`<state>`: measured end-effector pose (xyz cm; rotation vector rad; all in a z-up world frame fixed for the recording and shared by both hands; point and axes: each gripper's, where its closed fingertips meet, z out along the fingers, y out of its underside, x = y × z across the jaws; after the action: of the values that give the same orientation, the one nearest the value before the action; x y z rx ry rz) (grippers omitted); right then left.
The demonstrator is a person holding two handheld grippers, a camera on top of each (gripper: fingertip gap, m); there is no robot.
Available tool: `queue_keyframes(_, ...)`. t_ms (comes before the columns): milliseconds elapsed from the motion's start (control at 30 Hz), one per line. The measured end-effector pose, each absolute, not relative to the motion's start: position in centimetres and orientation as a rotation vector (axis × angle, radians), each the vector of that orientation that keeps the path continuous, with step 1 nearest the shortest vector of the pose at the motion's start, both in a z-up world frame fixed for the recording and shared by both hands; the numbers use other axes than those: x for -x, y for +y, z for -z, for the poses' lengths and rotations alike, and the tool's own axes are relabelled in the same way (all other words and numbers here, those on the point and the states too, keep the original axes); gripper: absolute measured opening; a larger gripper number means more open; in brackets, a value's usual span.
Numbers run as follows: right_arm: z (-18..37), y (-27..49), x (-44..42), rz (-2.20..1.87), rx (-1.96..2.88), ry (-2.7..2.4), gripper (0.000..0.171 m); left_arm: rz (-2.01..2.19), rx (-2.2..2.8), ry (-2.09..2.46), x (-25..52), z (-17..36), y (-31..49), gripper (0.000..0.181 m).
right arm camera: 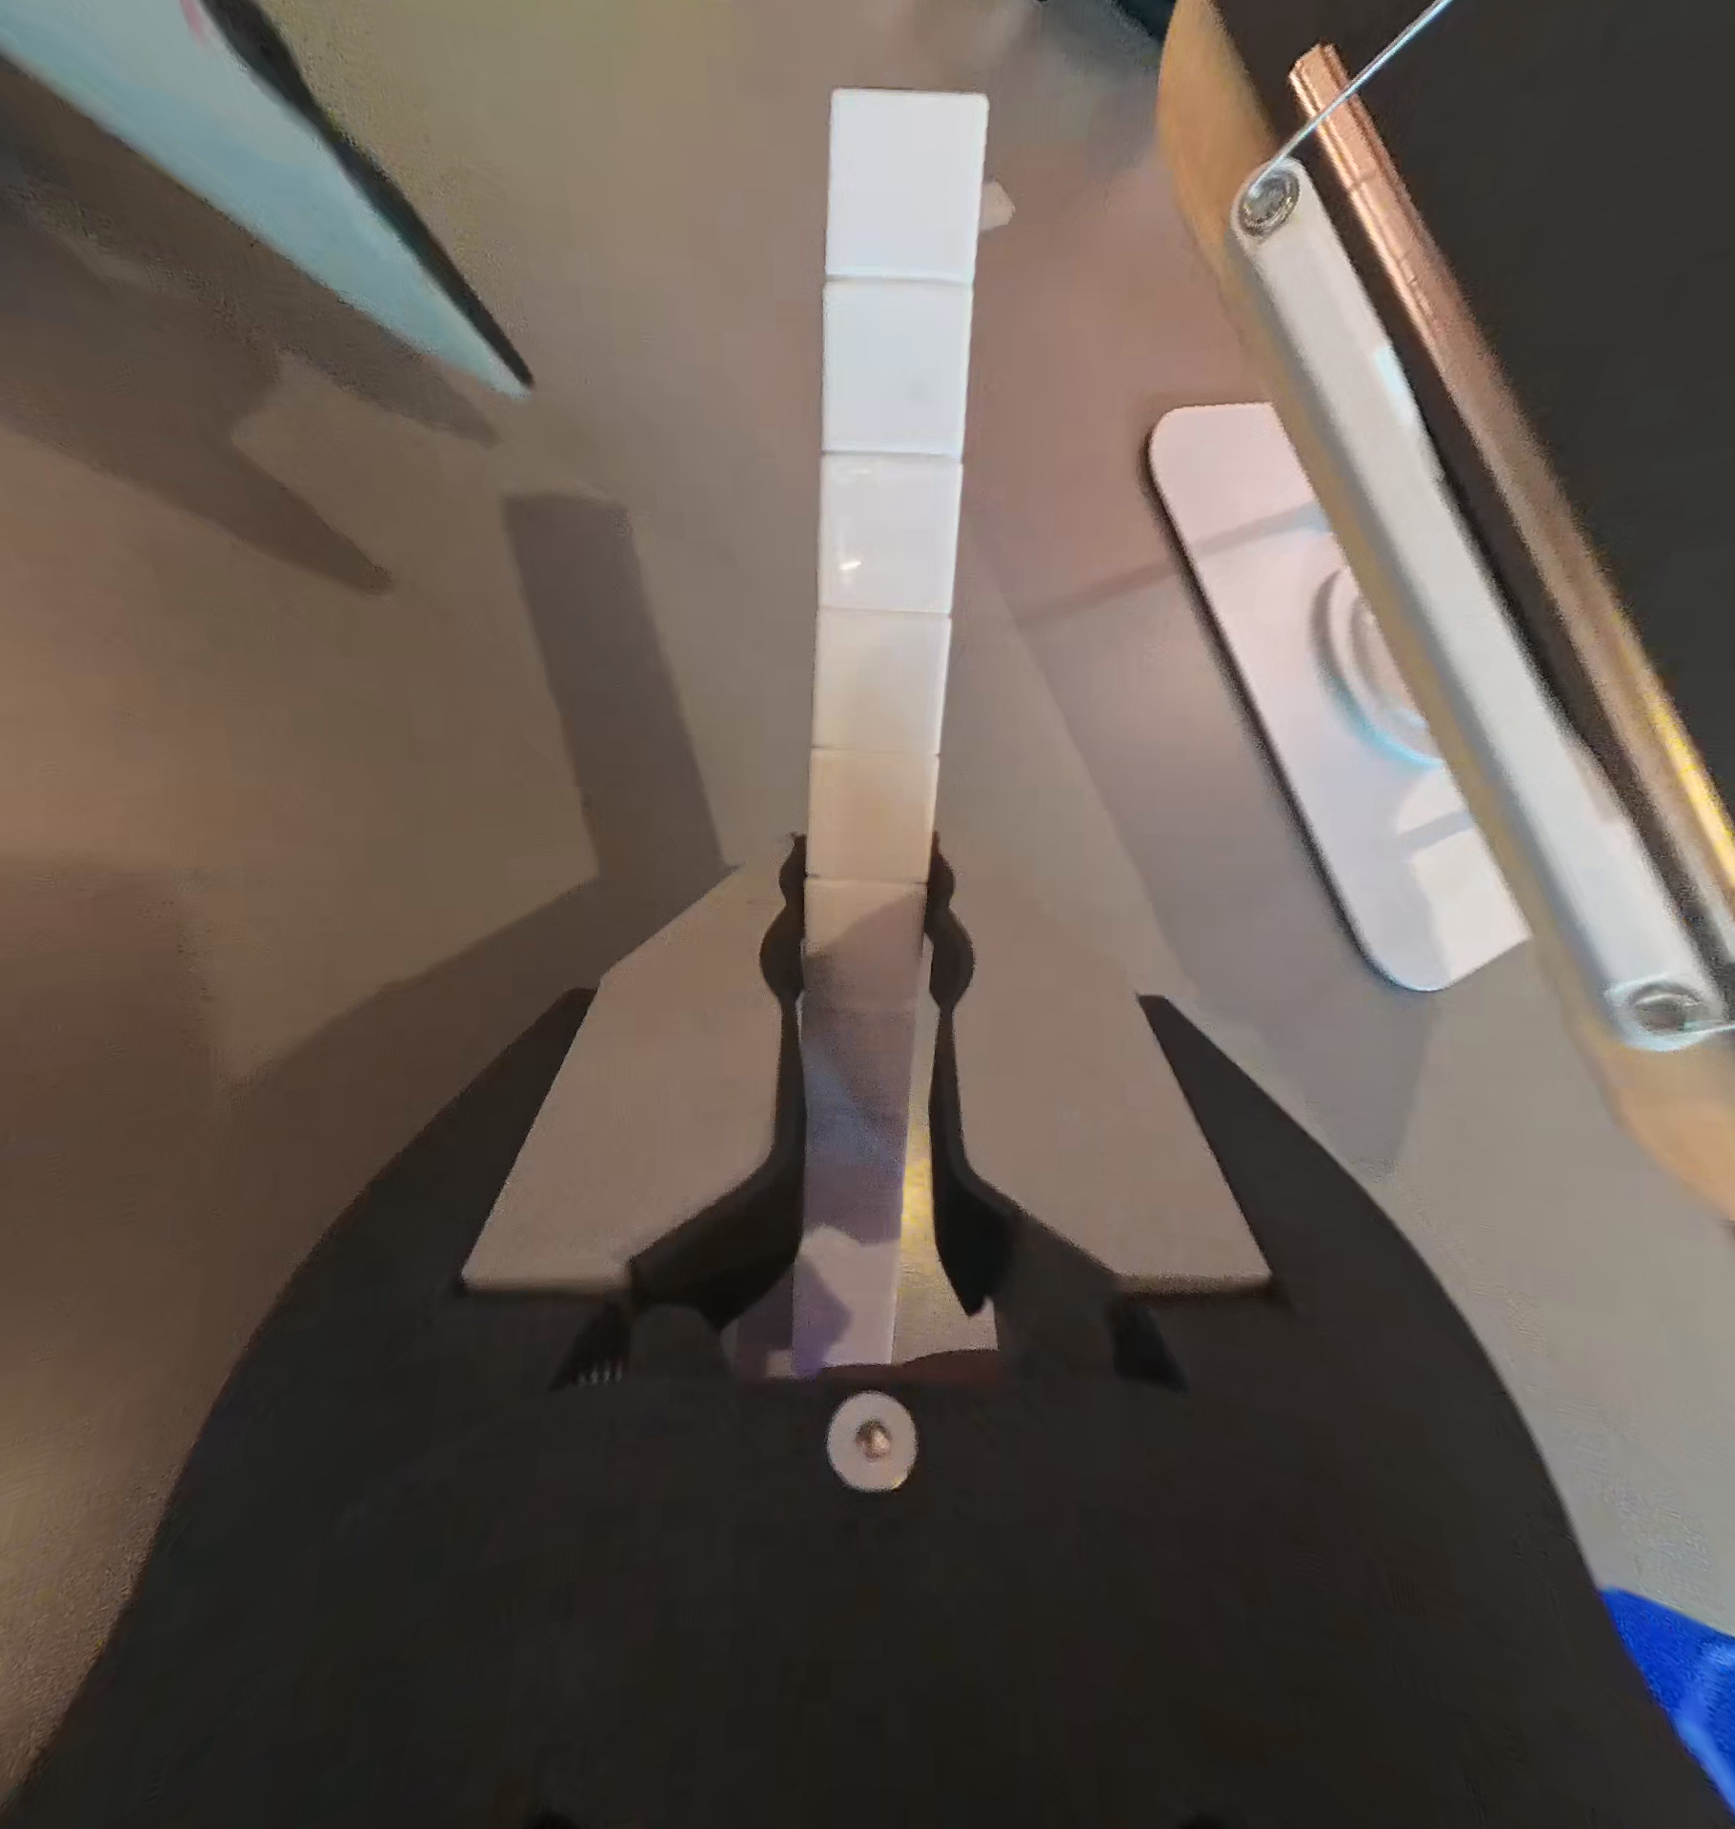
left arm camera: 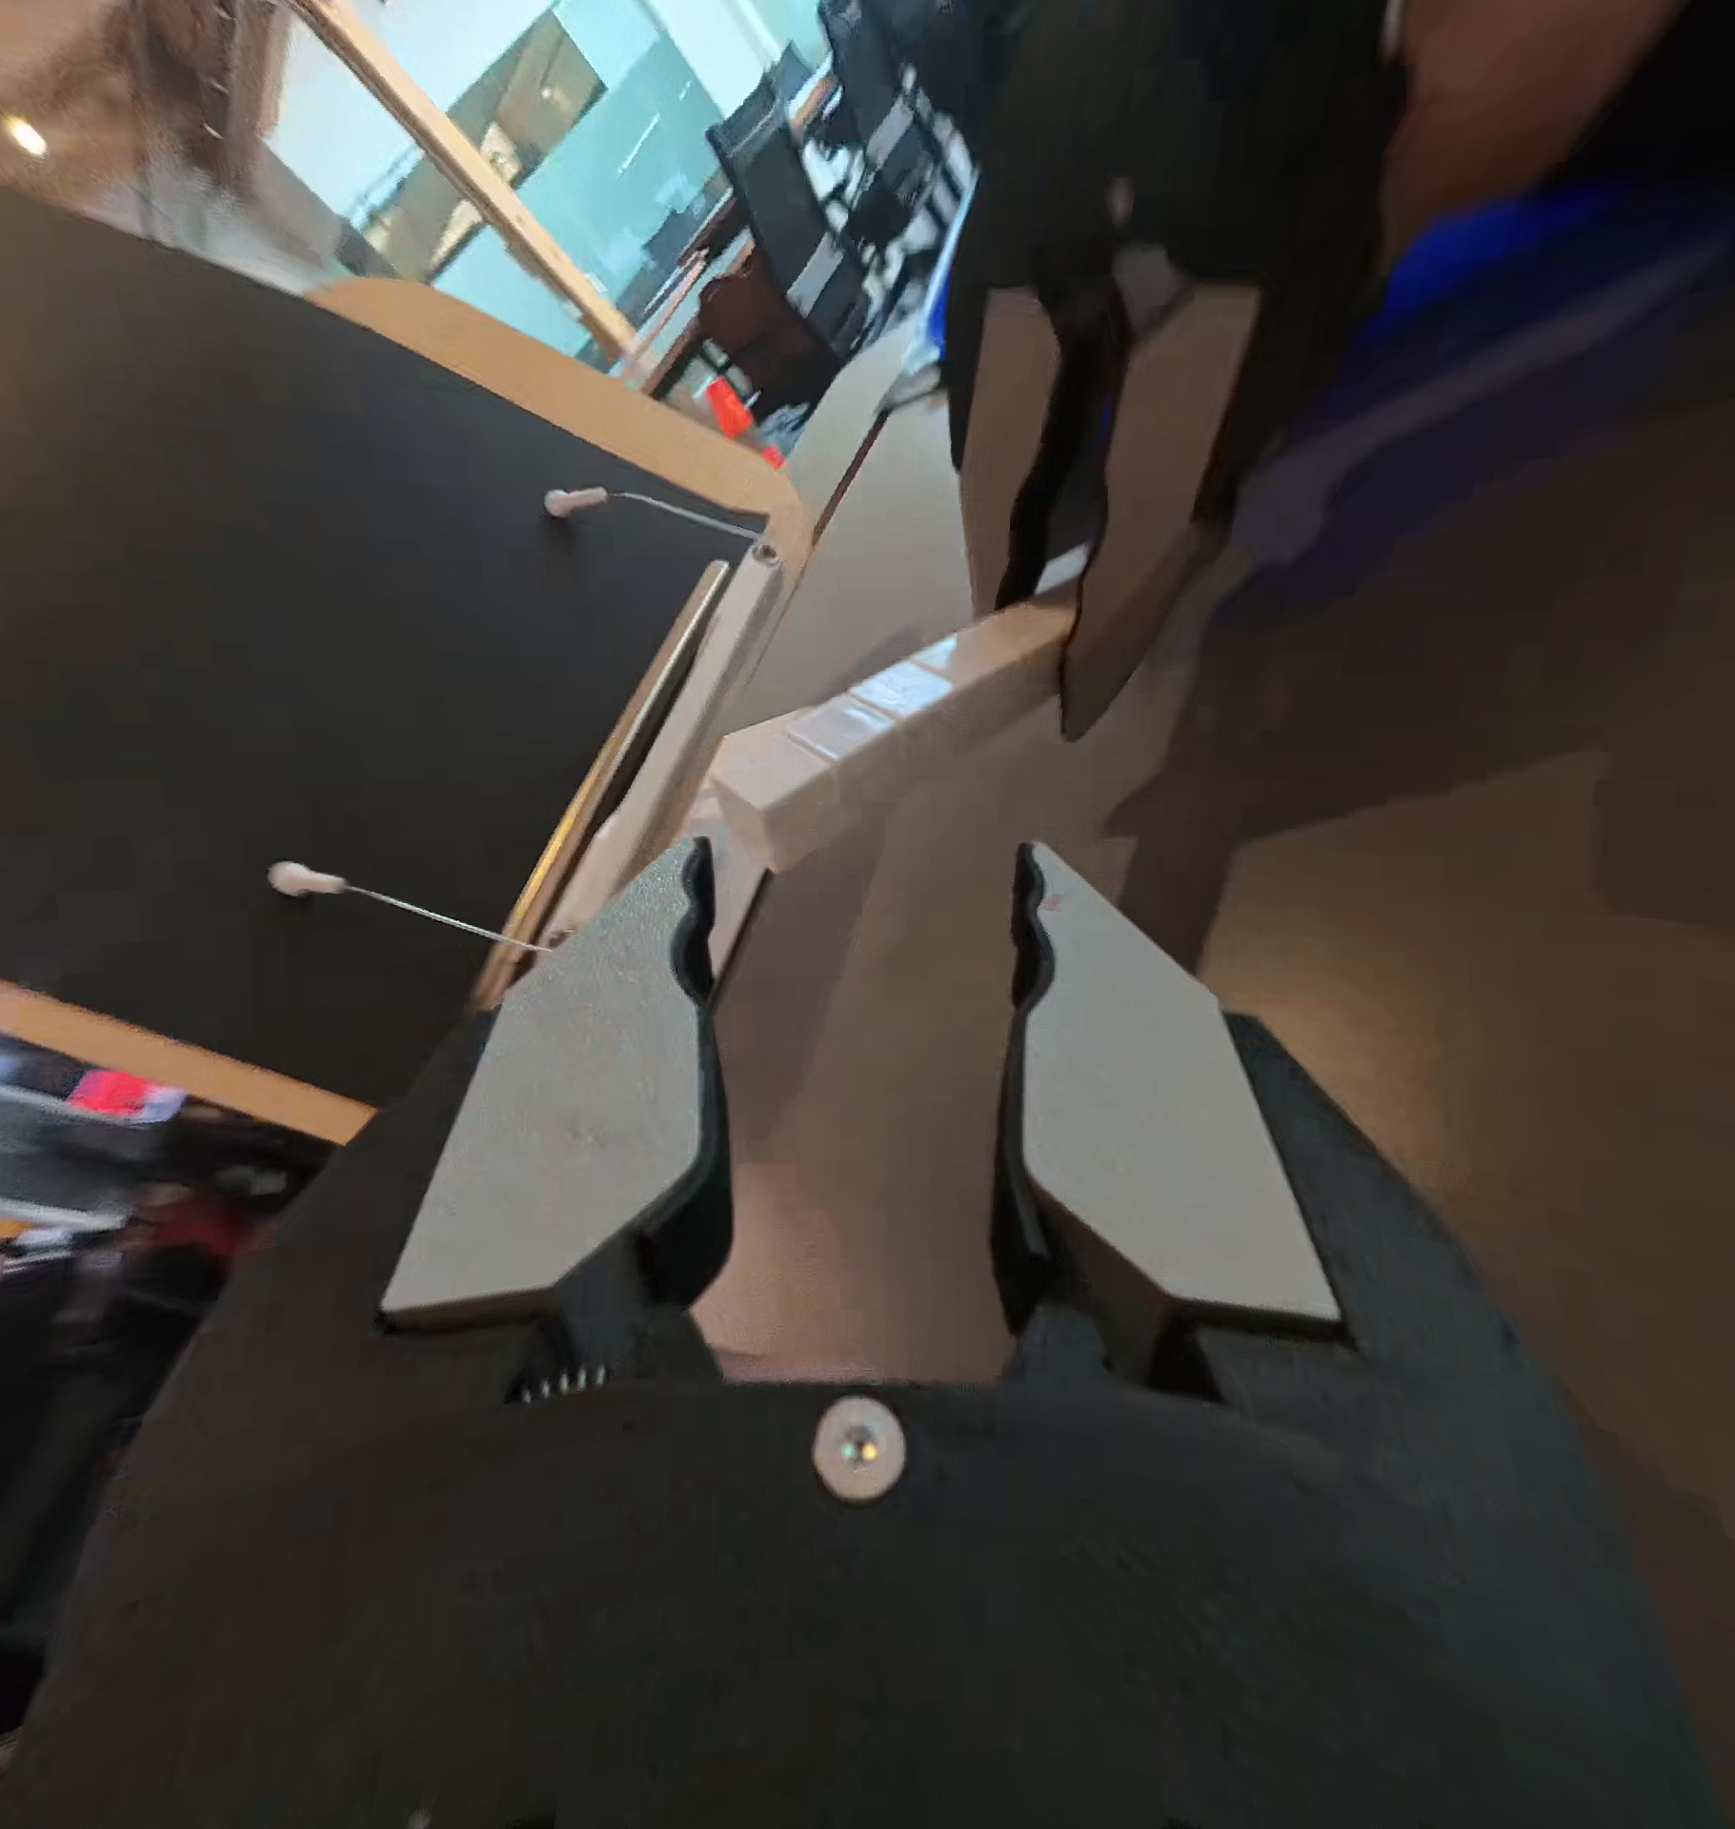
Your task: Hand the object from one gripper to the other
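The object is a long white bar (right arm camera: 888, 554) made of several square segments. My right gripper (right arm camera: 865, 861) is shut on its near end, and the bar sticks straight out ahead between the fingers. In the left wrist view the same bar (left arm camera: 883, 732) runs from the right gripper (left arm camera: 1071, 594) at the upper right down toward my left gripper (left arm camera: 863, 871). The bar's free end lies just beyond the left fingertips, slightly left of the gap. My left gripper is open and empty, apart from the bar.
A black board with a wooden rim (left arm camera: 249, 554) and a metal hinge strip (left arm camera: 645, 742) stands at the left, also at the upper right of the right wrist view (right arm camera: 1576, 416). A white plate (right arm camera: 1318, 693) lies on the beige table. A blue sleeve (left arm camera: 1536, 327) shows behind the right gripper. My hands' fingertips stand some 10 cm from each other.
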<state>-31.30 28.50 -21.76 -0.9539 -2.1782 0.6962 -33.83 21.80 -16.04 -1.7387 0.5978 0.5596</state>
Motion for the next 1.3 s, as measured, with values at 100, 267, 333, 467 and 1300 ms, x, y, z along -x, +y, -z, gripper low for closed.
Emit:
queue_keyframes(100,22.0,27.4,30.6,-0.839,1.060,-2.237,0.019,-0.851,1.731,0.722,34.1,16.9,22.4,0.060)
queue_keyframes(267,22.5,26.2,29.4,-0.913,1.115,-2.325,0.019,-1.104,1.686,0.953,32.3,19.2,24.2,0.067)
queue_keyframes(333,23.1,25.5,28.7,-0.925,1.118,-2.390,0.019,-1.140,1.683,0.988,31.8,19.7,24.6,0.059)
queue_keyframes(467,23.8,24.2,28.0,-0.919,1.087,-2.469,0.020,-1.211,1.620,1.082,30.6,20.4,25.1,0.032)
queue_keyframes(1300,16.6,26.6,31.6,-1.439,1.257,-1.931,0.065,-0.407,1.838,0.145,36.9,17.9,24.0,0.019)
